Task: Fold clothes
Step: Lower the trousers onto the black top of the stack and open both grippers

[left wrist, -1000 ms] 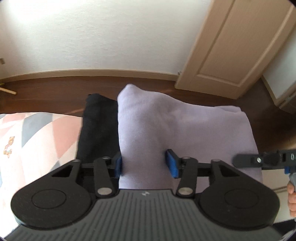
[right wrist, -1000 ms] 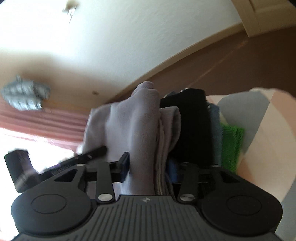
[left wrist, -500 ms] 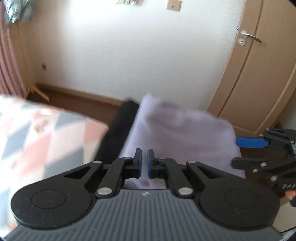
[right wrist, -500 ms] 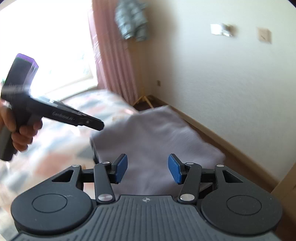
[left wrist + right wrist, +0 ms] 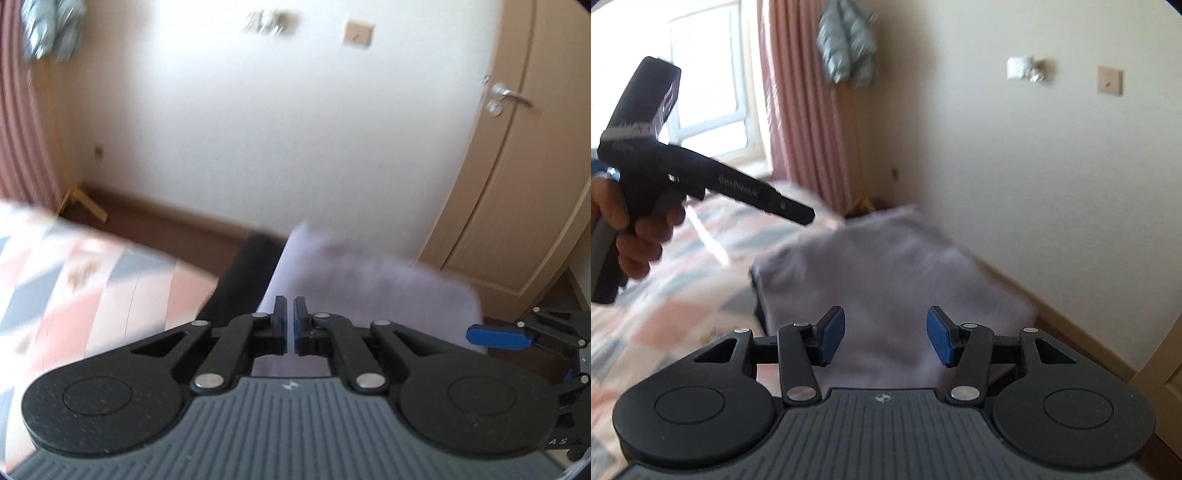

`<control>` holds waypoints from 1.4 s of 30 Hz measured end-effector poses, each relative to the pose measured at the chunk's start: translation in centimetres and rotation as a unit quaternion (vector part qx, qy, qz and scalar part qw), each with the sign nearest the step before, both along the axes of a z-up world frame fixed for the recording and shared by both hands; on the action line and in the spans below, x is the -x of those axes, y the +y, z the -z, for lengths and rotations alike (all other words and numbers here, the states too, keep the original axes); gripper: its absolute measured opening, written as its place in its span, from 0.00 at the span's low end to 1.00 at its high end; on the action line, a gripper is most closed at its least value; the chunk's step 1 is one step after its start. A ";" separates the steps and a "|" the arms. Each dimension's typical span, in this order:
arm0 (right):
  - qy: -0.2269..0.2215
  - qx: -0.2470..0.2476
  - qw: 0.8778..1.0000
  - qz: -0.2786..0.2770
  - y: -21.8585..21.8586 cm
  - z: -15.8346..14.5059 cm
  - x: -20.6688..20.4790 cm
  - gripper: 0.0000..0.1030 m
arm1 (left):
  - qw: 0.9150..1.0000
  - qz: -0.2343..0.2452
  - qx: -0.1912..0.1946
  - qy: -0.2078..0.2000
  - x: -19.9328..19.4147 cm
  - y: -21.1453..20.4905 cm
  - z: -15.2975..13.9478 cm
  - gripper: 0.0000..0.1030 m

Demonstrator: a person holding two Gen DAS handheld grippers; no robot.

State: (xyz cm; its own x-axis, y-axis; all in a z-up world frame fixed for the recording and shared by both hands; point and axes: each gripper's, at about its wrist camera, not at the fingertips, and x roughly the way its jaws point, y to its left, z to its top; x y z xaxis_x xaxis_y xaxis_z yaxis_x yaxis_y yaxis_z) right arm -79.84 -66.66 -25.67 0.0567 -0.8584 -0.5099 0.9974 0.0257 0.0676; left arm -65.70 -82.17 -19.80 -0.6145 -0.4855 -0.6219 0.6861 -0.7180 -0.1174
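Note:
A folded lilac garment (image 5: 369, 280) lies on top of a stack at the bed's corner, with a folded black garment (image 5: 240, 273) under it at its left side. My left gripper (image 5: 290, 321) hovers above the near edge of the lilac piece, shut with nothing between its fingers. In the right wrist view the same lilac garment (image 5: 886, 266) lies flat ahead of my right gripper (image 5: 885, 334), which is open and empty above it. The left gripper (image 5: 801, 216) shows there at upper left, held by a hand (image 5: 628, 236). The frames are motion-blurred.
The stack rests on a bedspread (image 5: 74, 277) patterned in pink, grey and white. Beyond it are brown floor, a white wall and a wooden door (image 5: 517, 166) at right. A pink curtain (image 5: 805, 110) and a window are at left.
Both grippers let go of the lilac garment and pulled up and back from the stack. The left one closed empty; the right one opened. The garment now lies flat.

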 end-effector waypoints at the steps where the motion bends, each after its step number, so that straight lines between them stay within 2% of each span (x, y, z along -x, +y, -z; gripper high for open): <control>1: 0.006 0.008 1.000 0.010 -0.7 -0.2 0.2 0.50 | 1.000 0.007 0.003 0.008 0.7 -0.7 -0.1 0.03; 3: 0.014 0.014 1.000 0.017 -2.5 0.1 0.9 0.46 | 1.000 0.023 0.003 0.012 2.7 -1.8 0.1 0.03; 5: 0.022 0.009 1.000 0.014 -4.3 1.1 1.6 0.28 | 0.999 0.035 -0.006 0.011 4.4 -2.9 1.0 0.03; 7: 0.023 -0.010 1.000 0.012 -5.5 2.6 2.7 0.20 | 0.999 0.042 -0.017 0.013 5.5 -4.4 2.5 0.03; 11: -0.014 -0.021 0.999 0.032 -5.7 4.1 5.3 0.15 | 0.997 0.031 -0.062 0.018 5.6 -6.8 6.5 0.03; 13: -0.028 -0.025 0.999 0.040 -5.7 4.5 5.7 0.15 | 0.997 0.026 -0.070 0.030 5.3 -7.1 7.8 0.03; 15: -0.020 -0.025 0.999 0.038 -5.6 4.2 5.6 0.18 | 0.996 0.020 -0.072 0.039 5.0 -7.1 7.9 0.03; 18: -0.015 -0.023 0.999 0.043 -4.8 2.7 5.5 0.32 | 0.997 0.012 -0.066 0.046 4.0 -6.5 6.3 0.02; 20: -0.007 -0.014 0.999 0.038 -3.4 1.5 5.0 0.38 | 0.998 0.008 -0.043 0.046 2.6 -5.1 5.0 0.02; 22: -0.005 -0.009 1.000 0.021 -1.5 0.4 4.3 0.39 | 0.999 0.003 -0.020 0.044 1.0 -3.5 4.0 0.02; 27: 0.013 -0.019 0.999 -0.027 2.3 0.1 1.6 0.39 | 0.999 -0.020 -0.024 0.040 -4.0 0.7 3.7 0.02; 30: 0.035 -0.042 0.997 -0.050 3.0 1.6 0.2 0.39 | 0.999 -0.036 -0.035 0.019 -4.8 2.5 5.1 0.03; 35: 0.078 -0.053 0.993 -0.074 1.8 2.8 -1.5 0.40 | 0.996 -0.073 -0.037 0.024 -4.8 2.9 6.1 0.04; 39: 0.034 -0.056 0.996 -0.054 2.7 0.8 -1.1 0.40 | 0.994 -0.103 -0.040 0.019 -5.1 3.9 4.5 0.04; 42: 0.009 -0.055 0.998 -0.039 4.4 -0.4 -0.9 0.48 | 0.992 -0.122 -0.028 -0.001 -5.5 6.1 2.7 0.06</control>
